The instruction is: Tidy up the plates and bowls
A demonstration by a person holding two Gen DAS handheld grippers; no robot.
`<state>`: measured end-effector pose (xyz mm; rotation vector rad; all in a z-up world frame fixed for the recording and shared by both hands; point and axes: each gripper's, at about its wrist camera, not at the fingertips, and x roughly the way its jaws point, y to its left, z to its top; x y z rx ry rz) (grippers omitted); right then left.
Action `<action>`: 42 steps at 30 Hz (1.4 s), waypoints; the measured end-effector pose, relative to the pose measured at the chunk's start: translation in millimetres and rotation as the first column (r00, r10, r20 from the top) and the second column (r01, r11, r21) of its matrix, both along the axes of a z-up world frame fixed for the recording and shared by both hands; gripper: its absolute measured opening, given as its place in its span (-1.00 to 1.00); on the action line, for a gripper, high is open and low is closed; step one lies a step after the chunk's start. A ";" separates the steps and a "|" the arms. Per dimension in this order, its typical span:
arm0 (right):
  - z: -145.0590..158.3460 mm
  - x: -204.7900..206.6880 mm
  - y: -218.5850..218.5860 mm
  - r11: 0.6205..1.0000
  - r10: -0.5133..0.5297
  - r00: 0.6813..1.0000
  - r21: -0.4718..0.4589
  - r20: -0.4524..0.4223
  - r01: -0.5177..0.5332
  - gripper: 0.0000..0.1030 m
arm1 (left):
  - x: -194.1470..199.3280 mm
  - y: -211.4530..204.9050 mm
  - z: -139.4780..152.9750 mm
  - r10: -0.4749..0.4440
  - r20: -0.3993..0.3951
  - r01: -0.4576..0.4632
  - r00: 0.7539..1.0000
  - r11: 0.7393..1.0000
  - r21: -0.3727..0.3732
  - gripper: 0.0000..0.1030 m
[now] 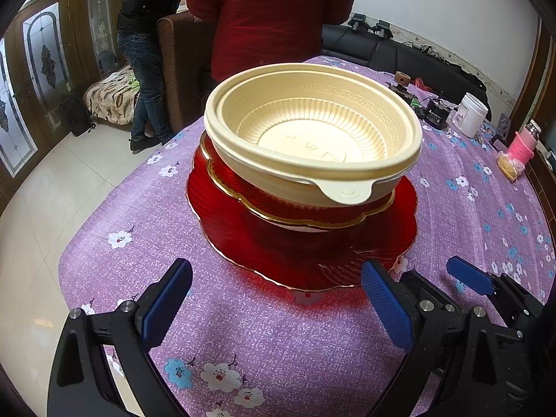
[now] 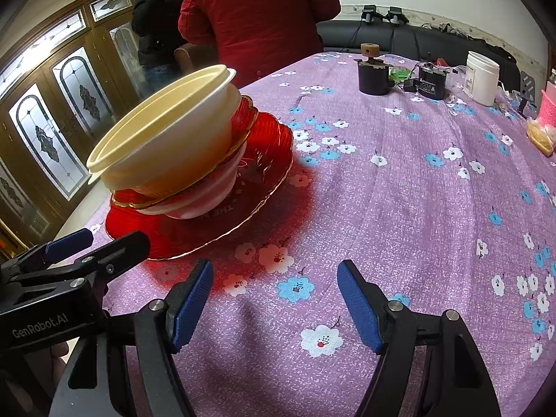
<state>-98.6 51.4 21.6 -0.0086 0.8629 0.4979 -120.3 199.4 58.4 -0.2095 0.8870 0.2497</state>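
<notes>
A cream plastic bowl [image 1: 312,132] sits tilted on top of a stack. Under it is a small red gold-rimmed plate [image 1: 264,205], then a white bowl [image 2: 205,194], then a large red glass plate [image 1: 312,253] on the purple floral tablecloth. My left gripper [image 1: 274,302] is open and empty, just in front of the large plate. My right gripper [image 2: 274,299] is open and empty, to the right of the stack [image 2: 166,146]. The right gripper also shows in the left wrist view [image 1: 469,278].
At the far right of the table stand a dark pot [image 2: 373,76], a black device [image 2: 431,85], a white jar [image 2: 481,78], a pink object [image 1: 519,147] and a bagged snack [image 2: 540,135]. Two people [image 1: 271,17] stand beyond the table's far edge.
</notes>
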 end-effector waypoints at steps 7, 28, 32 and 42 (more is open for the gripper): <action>-1.8 -0.5 -0.9 1.000 -0.004 1.000 0.001 -0.005 0.004 0.52 | 0.6 1.4 -1.1 -0.001 -0.002 0.001 1.000 1.000 -0.002 0.89; -6.8 -3.4 -9.8 1.000 -0.027 1.000 0.011 -0.013 0.027 0.52 | -12.9 15.5 11.0 0.014 0.079 -0.009 0.997 0.998 -0.059 0.89; -5.1 -2.9 -26.9 0.997 -0.070 0.997 0.029 -0.015 0.070 0.52 | -16.5 42.6 34.6 0.077 0.145 -0.073 0.987 0.997 -0.028 0.90; 3.1 0.1 -49.7 0.989 -0.124 0.992 0.079 -0.003 0.124 0.53 | -8.9 110.9 62.5 0.267 0.173 -0.280 0.948 0.958 0.061 0.90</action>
